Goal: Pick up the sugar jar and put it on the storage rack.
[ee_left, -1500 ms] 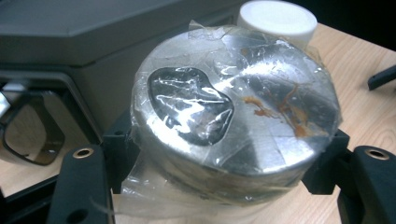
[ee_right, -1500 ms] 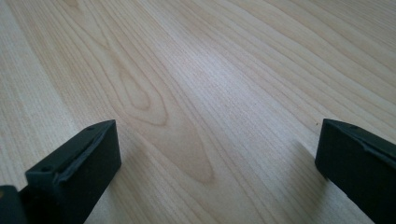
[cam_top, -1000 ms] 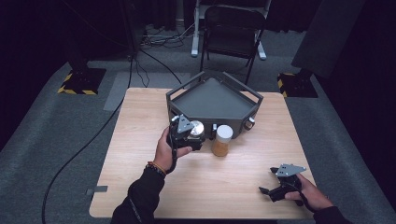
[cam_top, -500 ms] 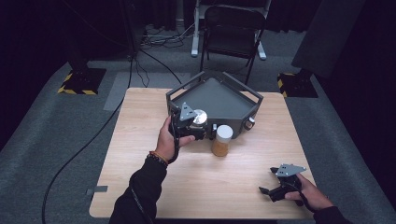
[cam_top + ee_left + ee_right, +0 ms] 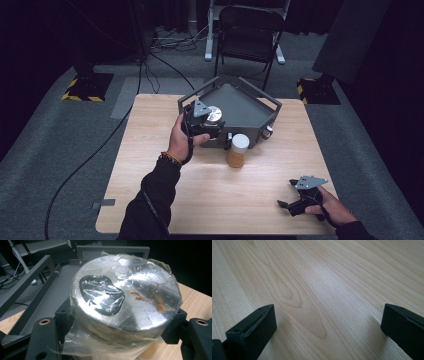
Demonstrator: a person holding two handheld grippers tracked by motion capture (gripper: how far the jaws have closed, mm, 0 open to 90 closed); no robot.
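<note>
Silver taped tin (image 5: pixel 125 302) clamped in left gripper (image 5: pixel 204 122); right gripper (image 5: pixel 327 322) wide apart, empty, above table (image 5: pixel 317 277).

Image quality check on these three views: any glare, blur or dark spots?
Left gripper view: strong glare on the metal lid and its wrinkled tape; the near jaws are soft. Right gripper view: a broad bright sheen on the wooden table; the right gripper casts soft shadows. High view: the table is evenly lit, the surrounding floor falls dark, and the picture is slightly soft overall.
</note>
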